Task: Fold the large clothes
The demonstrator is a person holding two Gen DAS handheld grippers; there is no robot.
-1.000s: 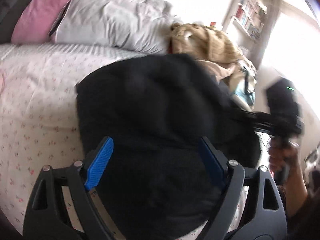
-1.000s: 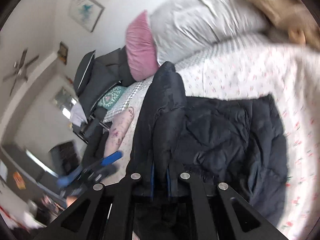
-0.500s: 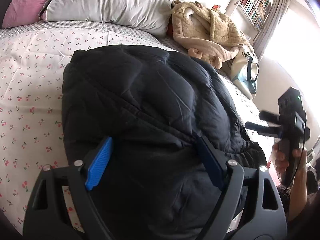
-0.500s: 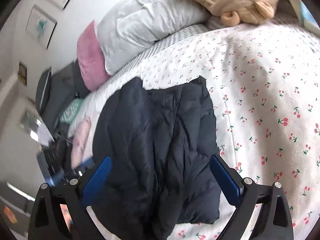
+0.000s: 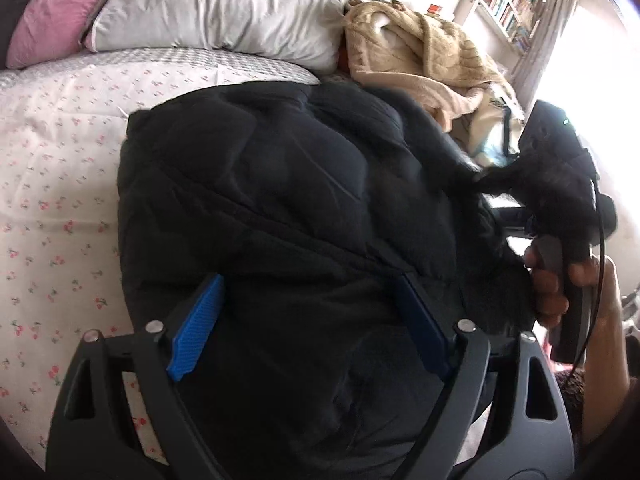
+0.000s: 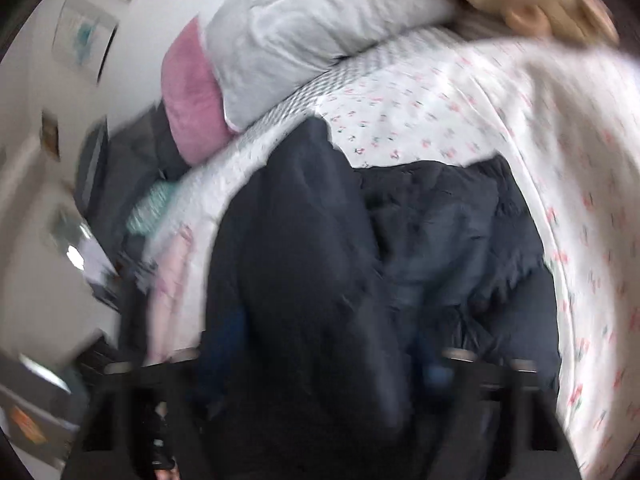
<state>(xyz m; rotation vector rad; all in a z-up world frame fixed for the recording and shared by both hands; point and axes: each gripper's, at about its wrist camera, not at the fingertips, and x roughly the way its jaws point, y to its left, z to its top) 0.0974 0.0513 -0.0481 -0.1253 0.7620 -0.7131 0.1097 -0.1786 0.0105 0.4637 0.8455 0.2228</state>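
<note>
A black puffer jacket [image 5: 280, 184] lies folded in a bulky heap on the cherry-print bedsheet [image 5: 52, 200]. My left gripper [image 5: 308, 320] is open, its blue-padded fingers [image 5: 196, 324] spread low over the jacket's near part. My right gripper shows at the right in the left wrist view [image 5: 480, 178], its tip at the jacket's right edge with dark fabric around it. The right wrist view is blurred: the jacket [image 6: 320, 280] covers the gripper's fingers, so the jaw state is unclear.
A grey pillow [image 5: 224, 4] and a pink pillow [image 5: 52, 8] lie at the head of the bed. A beige fleece garment [image 5: 424, 48] and a bag sit at the far right. A bookshelf [image 5: 508, 4] stands by the window.
The right gripper was shut on the jacket, then opened, and now sits blurred in the fabric at the jacket's right edge. The left gripper stayed open over the jacket.
</note>
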